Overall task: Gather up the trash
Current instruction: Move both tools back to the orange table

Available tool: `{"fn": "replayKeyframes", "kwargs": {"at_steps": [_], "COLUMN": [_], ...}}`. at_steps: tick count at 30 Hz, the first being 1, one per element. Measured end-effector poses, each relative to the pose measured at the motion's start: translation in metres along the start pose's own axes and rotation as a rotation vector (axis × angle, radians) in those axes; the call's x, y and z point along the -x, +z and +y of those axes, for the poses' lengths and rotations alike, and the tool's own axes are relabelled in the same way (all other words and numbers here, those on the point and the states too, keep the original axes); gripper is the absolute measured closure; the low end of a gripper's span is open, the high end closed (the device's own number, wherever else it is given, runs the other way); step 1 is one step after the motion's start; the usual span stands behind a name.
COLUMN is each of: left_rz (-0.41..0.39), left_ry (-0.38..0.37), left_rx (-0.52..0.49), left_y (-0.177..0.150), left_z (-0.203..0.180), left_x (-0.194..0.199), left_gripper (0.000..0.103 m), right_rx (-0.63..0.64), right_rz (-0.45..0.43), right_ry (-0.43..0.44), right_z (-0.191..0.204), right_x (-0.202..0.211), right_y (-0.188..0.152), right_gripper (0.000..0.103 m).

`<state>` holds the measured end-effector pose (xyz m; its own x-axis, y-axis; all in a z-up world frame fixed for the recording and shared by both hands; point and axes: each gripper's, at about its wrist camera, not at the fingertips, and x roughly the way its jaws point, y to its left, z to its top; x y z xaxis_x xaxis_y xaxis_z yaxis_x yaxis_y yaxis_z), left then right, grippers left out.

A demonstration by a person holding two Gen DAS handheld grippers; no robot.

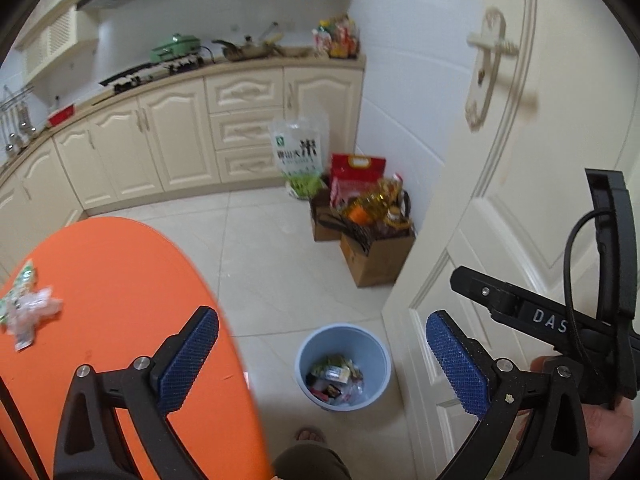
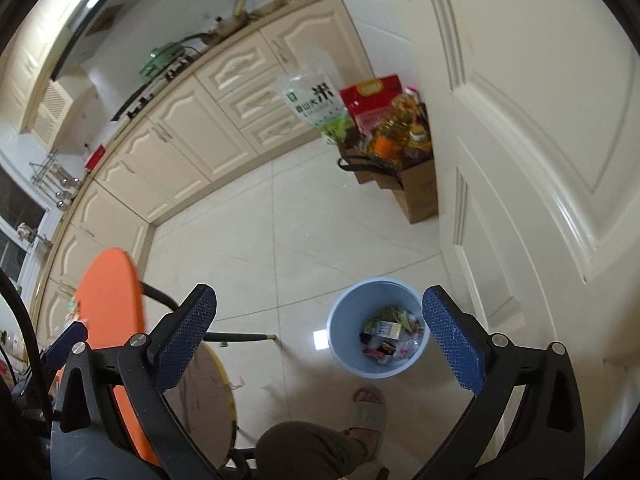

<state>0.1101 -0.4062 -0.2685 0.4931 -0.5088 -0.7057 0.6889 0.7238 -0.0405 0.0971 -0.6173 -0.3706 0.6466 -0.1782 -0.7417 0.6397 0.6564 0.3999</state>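
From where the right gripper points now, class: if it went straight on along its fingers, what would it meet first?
Most likely the blue trash bin on the floor, or the tile just beside it. The right gripper is open and empty, nothing nearer shows, though depth is unclear.

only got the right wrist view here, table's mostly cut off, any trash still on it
Observer: Yes. In the left wrist view a small pile of wrappers, green printed and clear, lies near the far-left edge of the orange table.
Operator: is the left gripper holding anything
Observer: No. The left gripper is open, nothing between its fingers.
Operator: what's it over
Observer: One finger hangs over the table edge, and the blue bin on the floor shows in the gap between the fingers.
Operator: anything near my right gripper i can't see
Observer: The door's handle is well above it.
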Motion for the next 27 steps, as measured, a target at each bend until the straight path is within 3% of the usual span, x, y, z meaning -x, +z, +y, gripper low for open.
{"fn": "replayKeyframes", "kwargs": {"at_steps": [13,27], "left_rz": [-0.166,-0.32], "left_ry": [0.109,0.247], "left_rx": [0.086,0.256], "left_y": [-0.083,-0.198], "left_z": [0.063,0.123], "left_x": [0.155,0.3], "left_gripper": [0.001,0.001], "right_rx": [0.199,0.476], "right_rz": [-0.075,-0.152], "right_ry": [0.107,0.195], "right_z": [0.129,0.283], "right_x": [0.066,0.124], "right_y": [-0.033,-0.1], "right_gripper": [0.0,0.0]}}
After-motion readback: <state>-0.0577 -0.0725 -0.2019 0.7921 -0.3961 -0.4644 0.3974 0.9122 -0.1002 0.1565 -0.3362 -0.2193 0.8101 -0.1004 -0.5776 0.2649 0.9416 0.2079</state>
